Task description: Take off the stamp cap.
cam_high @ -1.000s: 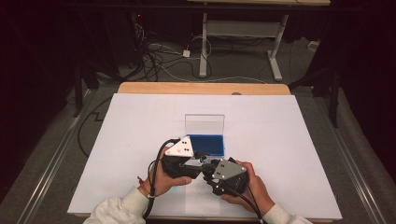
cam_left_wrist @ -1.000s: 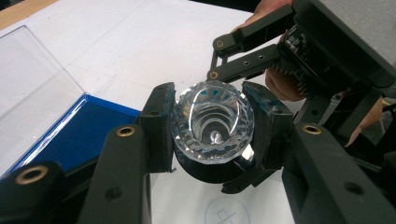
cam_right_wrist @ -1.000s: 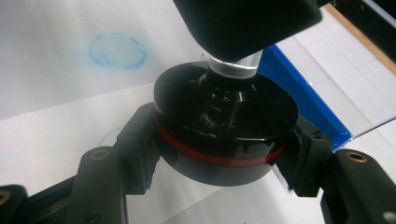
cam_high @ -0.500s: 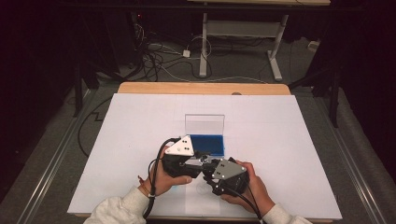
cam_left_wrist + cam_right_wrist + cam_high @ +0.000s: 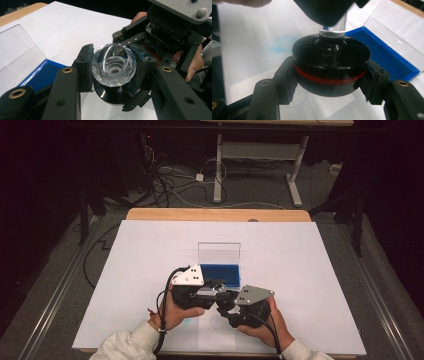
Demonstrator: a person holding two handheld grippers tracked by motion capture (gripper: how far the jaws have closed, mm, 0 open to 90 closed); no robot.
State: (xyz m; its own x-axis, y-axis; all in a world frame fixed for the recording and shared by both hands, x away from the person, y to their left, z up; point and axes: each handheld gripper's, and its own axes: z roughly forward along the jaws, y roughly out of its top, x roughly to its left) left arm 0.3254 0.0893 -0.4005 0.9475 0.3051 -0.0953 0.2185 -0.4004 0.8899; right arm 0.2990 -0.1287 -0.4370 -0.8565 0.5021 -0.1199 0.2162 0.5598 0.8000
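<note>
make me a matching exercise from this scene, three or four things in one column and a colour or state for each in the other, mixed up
Things:
1. faceted knob
2. round base
3. case tray
4. case lid

Colour or state:
A. blue, lying on the table
B. clear, clamped in the left hand-held gripper
C. black with a red band, clamped in the right hand-held gripper
D. see-through, standing open

Pairs: 1-B, 2-C, 3-A, 4-D

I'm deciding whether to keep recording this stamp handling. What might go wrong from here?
1. The left claw grips the smooth faceted crystal knob; it may slip if twisted.
2. The right claw pinches the black round base by its edges above the table; a loosened grip could drop it.
3. The open blue ink pad case lies close behind; a hand might knock its upright clear lid.
</note>
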